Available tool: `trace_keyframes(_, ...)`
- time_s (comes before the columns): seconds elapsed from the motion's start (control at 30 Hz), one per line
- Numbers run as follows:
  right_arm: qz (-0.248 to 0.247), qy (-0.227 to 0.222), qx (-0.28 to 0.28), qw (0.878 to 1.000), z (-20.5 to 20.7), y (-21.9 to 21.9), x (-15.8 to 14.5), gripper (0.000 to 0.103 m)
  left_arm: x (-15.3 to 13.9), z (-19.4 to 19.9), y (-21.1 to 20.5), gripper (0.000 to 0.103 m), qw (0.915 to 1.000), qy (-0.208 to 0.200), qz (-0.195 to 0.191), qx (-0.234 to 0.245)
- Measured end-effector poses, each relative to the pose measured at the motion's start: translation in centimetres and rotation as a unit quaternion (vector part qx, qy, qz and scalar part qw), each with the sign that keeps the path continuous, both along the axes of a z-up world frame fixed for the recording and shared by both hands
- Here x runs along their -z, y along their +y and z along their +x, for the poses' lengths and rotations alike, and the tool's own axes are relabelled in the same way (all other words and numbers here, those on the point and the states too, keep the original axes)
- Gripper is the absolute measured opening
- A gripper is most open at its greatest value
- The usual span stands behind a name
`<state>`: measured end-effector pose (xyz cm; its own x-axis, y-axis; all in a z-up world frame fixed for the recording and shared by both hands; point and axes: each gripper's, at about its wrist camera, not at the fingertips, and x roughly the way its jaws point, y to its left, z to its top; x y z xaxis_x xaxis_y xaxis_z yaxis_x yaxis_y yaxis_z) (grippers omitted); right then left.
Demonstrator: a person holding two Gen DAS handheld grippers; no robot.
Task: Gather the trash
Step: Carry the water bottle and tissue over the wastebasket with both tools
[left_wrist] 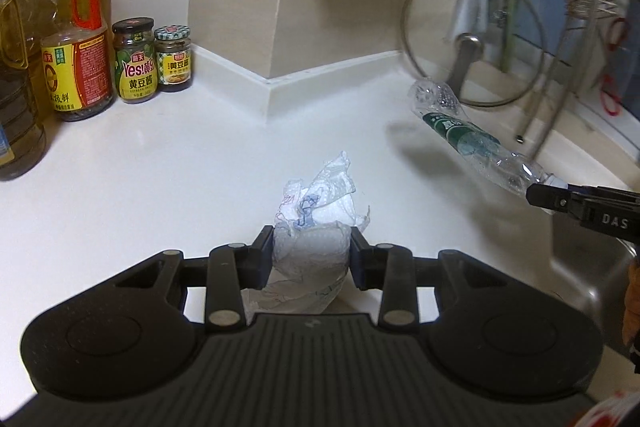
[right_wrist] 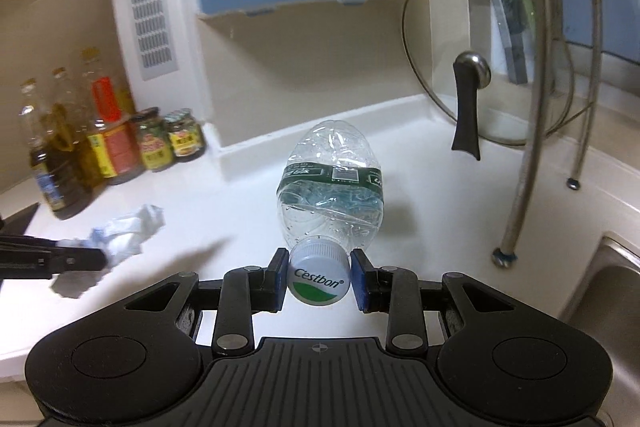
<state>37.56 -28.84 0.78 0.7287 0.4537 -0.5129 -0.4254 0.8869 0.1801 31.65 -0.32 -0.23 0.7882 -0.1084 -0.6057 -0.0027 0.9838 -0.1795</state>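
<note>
Your left gripper pinches the crumpled paper wrapper; your right gripper pinches the crushed Cestbon bottle by its cap. Both pieces are off the worktop; binning remains, with no bin visible.

Paper: crumpled white wad with blue print, pinched in my left tool, above the bench.
Bottle: crushed clear plastic, green label, white cap clamped in my right tool.

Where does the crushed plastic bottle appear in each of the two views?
Left wrist view: the crushed plastic bottle is at the right, slanting, its cap end in the right hand-held gripper.
Right wrist view: the bottle is at the centre, held by the cap.
Shared landmark: the glass pot lid leaning behind it.
</note>
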Motion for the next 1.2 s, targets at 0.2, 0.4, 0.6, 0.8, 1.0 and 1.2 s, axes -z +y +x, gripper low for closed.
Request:
trace_keyframes(0.2,0.013,0.010,-0.023,1.000,-8.6,1.1,-2.1,0.033,0.1,-6.1,1.6,0.034,0.9998,-0.010,-0.013,0.014)
trace_keyframes(0.4,0.003,0.037,-0.072,0.997,-15.5,3.1,-2.2,0.033,0.9,-11.3,3.4,0.034,0.9998,0.006,-0.019,0.007)
trace_keyframes(0.6,-0.022,0.063,-0.144,0.987,-18.5,5.4,-1.3,0.033,1.6,-14.6,3.7,0.034,0.9994,0.021,-0.020,-0.018)
trace_keyframes(0.8,-0.069,0.092,-0.191,0.975,-18.7,6.0,1.0,0.033,3.7,-16.3,2.5,0.034,0.9974,0.057,-0.024,-0.038)
trace_keyframes(1.0,-0.112,0.117,-0.212,0.964,-17.6,7.2,5.5,0.033,7.7,-16.4,1.4,0.034,0.9924,0.103,-0.027,-0.061)
trace_keyframes(1.2,-0.149,0.144,-0.216,0.954,-16.8,8.4,10.6,0.033,10.7,-16.1,0.9,0.034,0.9873,0.138,-0.024,-0.075)
